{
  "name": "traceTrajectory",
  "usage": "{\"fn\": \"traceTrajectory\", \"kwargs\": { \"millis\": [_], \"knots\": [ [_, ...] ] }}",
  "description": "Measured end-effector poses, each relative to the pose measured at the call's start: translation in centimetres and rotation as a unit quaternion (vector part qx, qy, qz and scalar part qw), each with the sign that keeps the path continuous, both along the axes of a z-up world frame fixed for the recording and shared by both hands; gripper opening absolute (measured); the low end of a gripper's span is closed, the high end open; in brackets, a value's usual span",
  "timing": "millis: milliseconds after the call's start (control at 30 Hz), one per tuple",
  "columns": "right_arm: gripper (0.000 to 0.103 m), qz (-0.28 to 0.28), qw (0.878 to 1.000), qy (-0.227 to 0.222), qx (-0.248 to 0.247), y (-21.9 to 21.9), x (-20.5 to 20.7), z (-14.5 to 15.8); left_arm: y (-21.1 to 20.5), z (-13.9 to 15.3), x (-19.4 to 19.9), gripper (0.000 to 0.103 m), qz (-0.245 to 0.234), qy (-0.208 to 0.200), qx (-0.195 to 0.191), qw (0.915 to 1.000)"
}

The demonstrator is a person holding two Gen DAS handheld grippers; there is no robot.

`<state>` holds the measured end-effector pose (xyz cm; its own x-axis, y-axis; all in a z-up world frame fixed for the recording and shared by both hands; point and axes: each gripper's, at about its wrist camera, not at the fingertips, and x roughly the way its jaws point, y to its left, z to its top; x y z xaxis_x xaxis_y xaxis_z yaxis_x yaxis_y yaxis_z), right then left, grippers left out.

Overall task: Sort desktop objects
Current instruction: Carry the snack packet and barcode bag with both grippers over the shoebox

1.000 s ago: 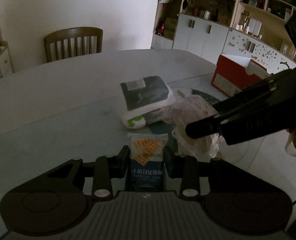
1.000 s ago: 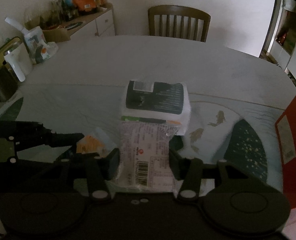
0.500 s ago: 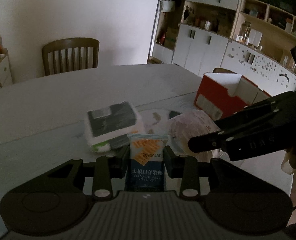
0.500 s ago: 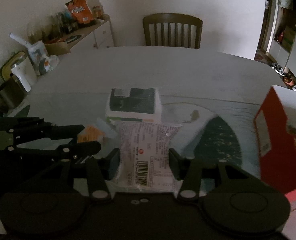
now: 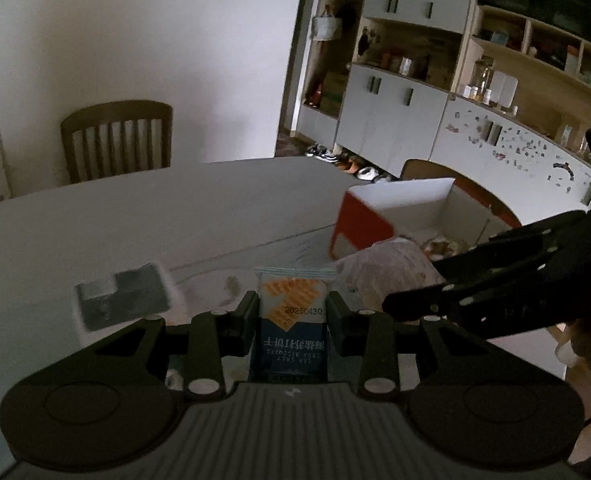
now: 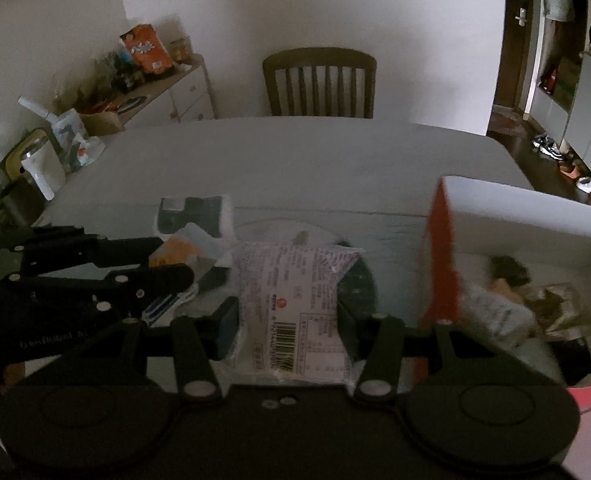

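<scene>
My left gripper [image 5: 291, 314] is shut on a blue and white soda biscuit packet [image 5: 293, 320] and holds it above the table. My right gripper [image 6: 287, 320] is shut on a clear bag with a barcode label [image 6: 291, 296], also held in the air; that bag shows in the left wrist view [image 5: 387, 272]. A red and white open box [image 6: 495, 216] with several items inside stands to the right, also in the left wrist view [image 5: 391, 208]. A dark and white tissue pack [image 5: 123, 300] lies on the table to the left, seen too in the right wrist view [image 6: 195, 212].
The grey table [image 6: 295, 156] runs back to a wooden chair [image 6: 319, 80]. A kettle and bottles [image 6: 39, 164] stand at the table's left edge by a sideboard. White cupboards and shelves [image 5: 435, 92] line the right wall.
Both grippers have risen and swung right with their packets. The red box has come nearer and its inside now shows. The tissue pack has dropped back to the left.
</scene>
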<state>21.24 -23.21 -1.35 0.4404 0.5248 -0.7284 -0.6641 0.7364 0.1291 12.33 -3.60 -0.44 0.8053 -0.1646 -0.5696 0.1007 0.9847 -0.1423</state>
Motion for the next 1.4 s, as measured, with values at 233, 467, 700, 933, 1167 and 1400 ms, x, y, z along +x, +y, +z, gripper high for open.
{"fn": "traceTrajectory", "kwargs": {
  "millis": [233,467,700,933,1167,1400],
  "knots": [
    [0.051,-0.014,1.000,-0.009,0.003,-4.0,1.9,0.6,-4.5,1.3,2.3,0.035,-0.024,-0.006,0.011,0.9996],
    [0.051,-0.029,0.999,-0.017,0.010,-7.5,3.9,1.1,-7.9,1.8,4.3,0.035,-0.046,-0.007,0.020,0.9987],
    [0.051,-0.041,0.999,-0.018,0.004,-10.4,5.7,0.8,-11.1,1.7,6.3,0.035,-0.071,-0.007,0.023,0.9972],
    [0.051,-0.065,0.998,-0.026,-0.007,-14.1,7.5,0.8,-14.2,1.5,8.3,0.035,-0.100,-0.006,0.028,0.9945],
    [0.051,-0.093,0.995,-0.040,-0.021,-16.9,9.8,0.8,-16.7,0.6,10.3,0.035,-0.126,0.003,0.039,0.9912],
    [0.051,-0.096,0.994,-0.038,-0.031,-18.1,11.7,0.0,-18.4,-0.5,12.0,0.035,-0.146,0.013,0.051,0.9879]
  ]
}}
